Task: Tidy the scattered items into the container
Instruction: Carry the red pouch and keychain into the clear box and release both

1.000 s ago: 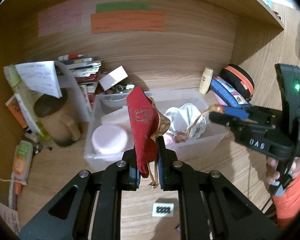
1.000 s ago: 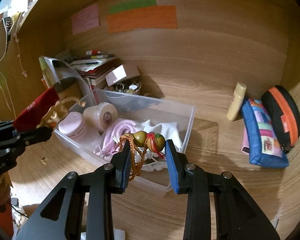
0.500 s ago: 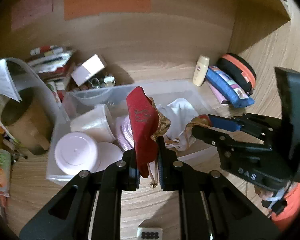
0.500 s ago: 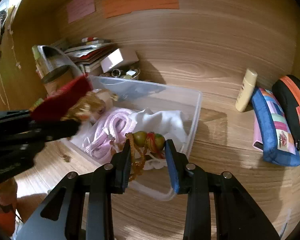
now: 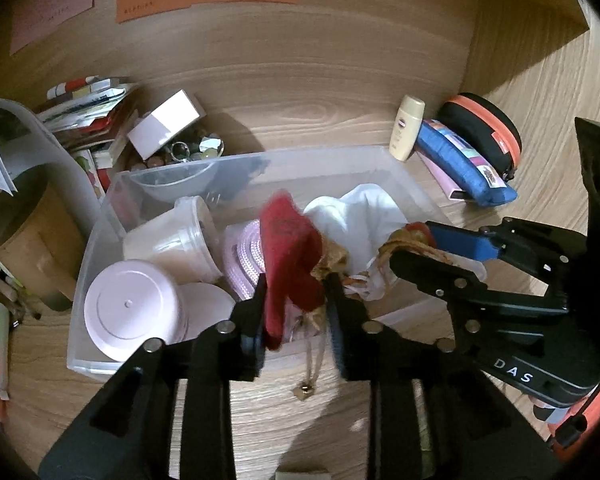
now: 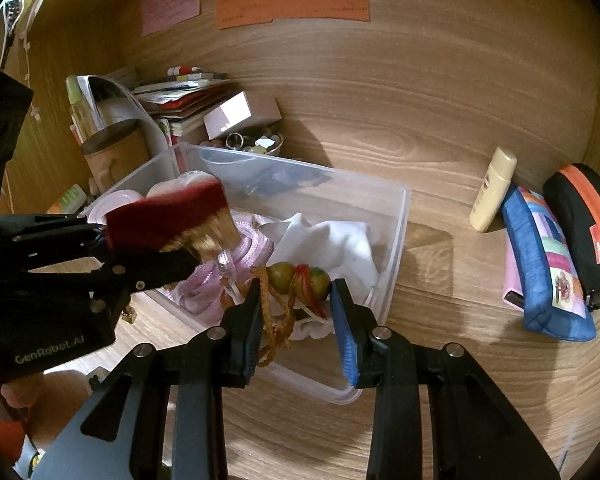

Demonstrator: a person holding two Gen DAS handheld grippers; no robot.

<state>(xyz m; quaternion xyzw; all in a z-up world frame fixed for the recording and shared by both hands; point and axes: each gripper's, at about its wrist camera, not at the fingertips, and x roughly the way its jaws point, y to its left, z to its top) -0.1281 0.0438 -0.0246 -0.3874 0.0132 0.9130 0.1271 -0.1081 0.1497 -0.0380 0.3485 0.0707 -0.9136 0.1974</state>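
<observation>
The left gripper [image 5: 296, 312] is hanging over the near wall of the clear container [image 5: 100, 216], its jaws having just been opening, so the red pouch [image 5: 290, 248] is sagging loose between them, soft, light and likely to flop. The right gripper [image 6: 296, 308] is clamping a beaded charm [image 6: 298, 278] with dangling cord above the container; its hard, rounded beads are probably best pinched across the middle.
</observation>
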